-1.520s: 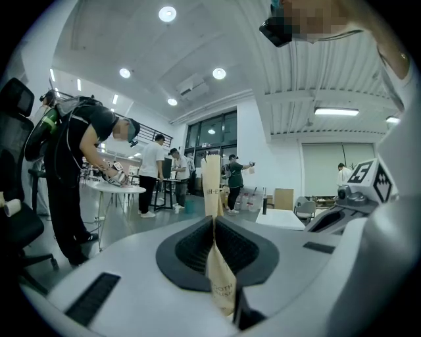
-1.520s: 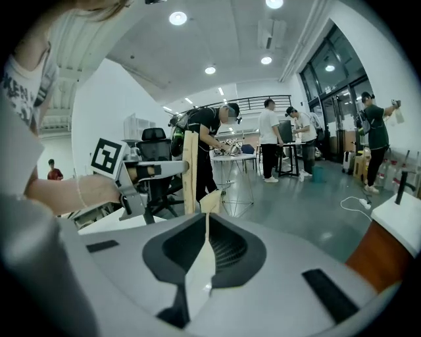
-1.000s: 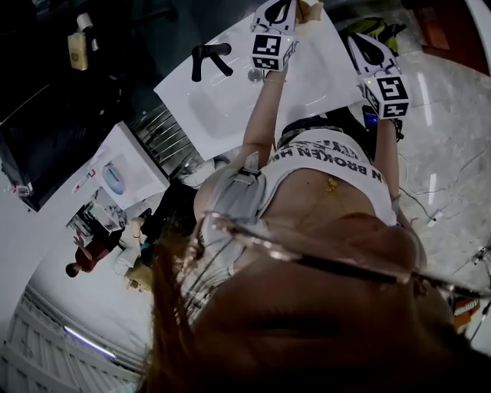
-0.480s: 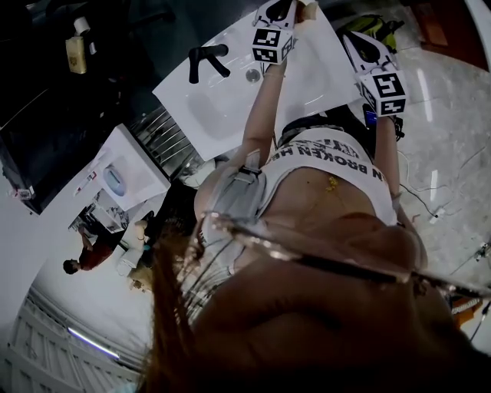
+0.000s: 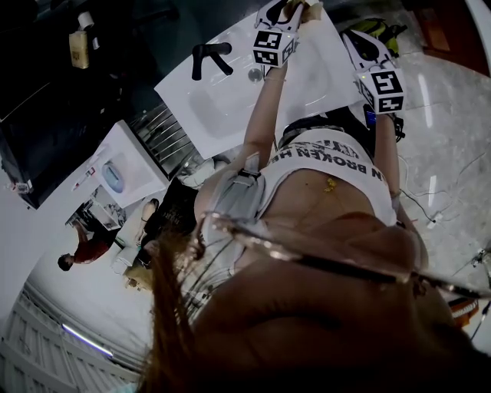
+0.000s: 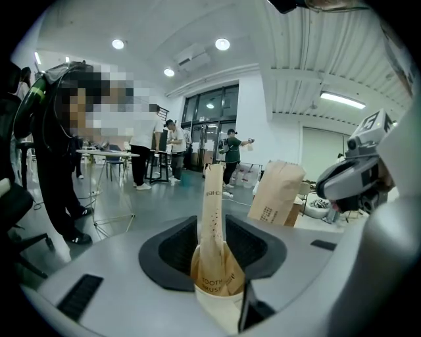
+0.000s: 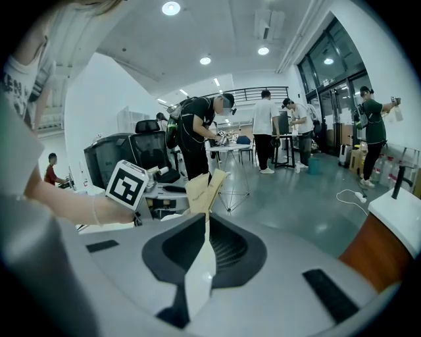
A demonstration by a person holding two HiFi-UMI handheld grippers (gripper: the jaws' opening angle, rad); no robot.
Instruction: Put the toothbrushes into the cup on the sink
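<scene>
One toothbrush (image 6: 212, 220) is left in the cup (image 6: 222, 314); the left gripper (image 5: 285, 14) jaws have just been opening, clear of it. The second toothbrush (image 7: 200, 263) is clamped by the right gripper (image 5: 359, 42), to follow.

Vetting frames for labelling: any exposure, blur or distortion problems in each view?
Head view: dim, fisheye-warped, lower half filled by blurred hair, sink well lit. Left gripper view: black corners, toothbrush packet sharp. Right gripper view: black corners, ceiling lamp blown out.

free: sink basin (image 5: 222, 107) | blocked: black faucet (image 5: 209, 57) at its rim; cup (image 6: 220, 309) holding upright packet (image 6: 212, 210)
</scene>
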